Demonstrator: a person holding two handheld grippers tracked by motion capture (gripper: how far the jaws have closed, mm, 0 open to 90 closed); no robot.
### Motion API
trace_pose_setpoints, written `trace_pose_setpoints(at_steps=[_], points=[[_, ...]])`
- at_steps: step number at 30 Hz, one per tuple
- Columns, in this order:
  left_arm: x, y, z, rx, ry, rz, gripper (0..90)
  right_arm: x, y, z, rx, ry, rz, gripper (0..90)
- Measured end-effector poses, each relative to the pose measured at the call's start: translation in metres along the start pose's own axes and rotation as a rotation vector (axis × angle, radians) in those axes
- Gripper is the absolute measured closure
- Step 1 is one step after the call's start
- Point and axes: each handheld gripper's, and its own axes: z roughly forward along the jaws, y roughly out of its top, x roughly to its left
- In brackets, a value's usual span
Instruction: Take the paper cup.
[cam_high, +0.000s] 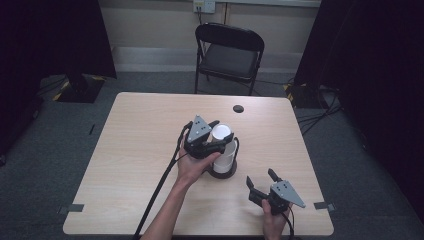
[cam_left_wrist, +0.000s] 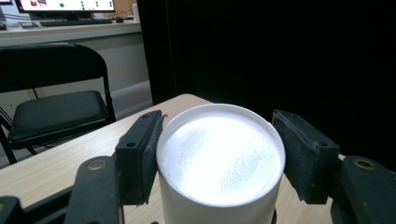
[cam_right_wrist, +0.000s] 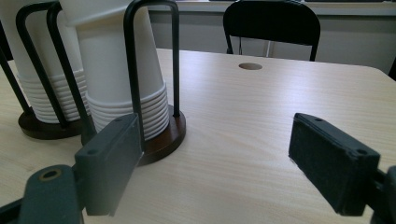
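Left gripper (cam_left_wrist: 219, 163) clamped on upside-down white paper cup (cam_left_wrist: 219, 163) atop stack w/ dark round base (cam_high: 222, 172); right gripper (cam_high: 264, 184) jaws apart, empty, on light wood table (cam_high: 140, 130).

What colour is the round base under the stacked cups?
Dark brown base under the white cups, best seen in the right gripper view.

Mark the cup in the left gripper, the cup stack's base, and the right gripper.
cup (cam_left_wrist: 219, 156), left gripper view, its white upturned bottom.
wooden base (cam_right_wrist: 163, 140), right gripper view, front edge.
right gripper (cam_high: 262, 181), high view, between its fingertips.
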Motion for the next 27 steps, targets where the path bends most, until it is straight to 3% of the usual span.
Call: trace_pose_setpoints(at_steps=[5,14,20,27], points=[[-0.001,0.006,-0.007,-0.03,-0.026,0.0,35.6,0.0,0.0,0.0,-0.003,0.0,-0.001,16.3],[-0.005,0.012,-0.017,-0.052,-0.027,0.019,35.6,0.0,0.0,0.0,0.002,0.001,-0.002,16.3],[-0.007,0.014,-0.029,-0.093,-0.026,-0.006,35.6,0.0,0.0,0.0,0.0,0.001,-0.002,16.3],[-0.012,0.013,-0.041,-0.094,-0.032,-0.023,35.6,0.0,0.0,0.0,0.001,-0.002,-0.006,16.3]])
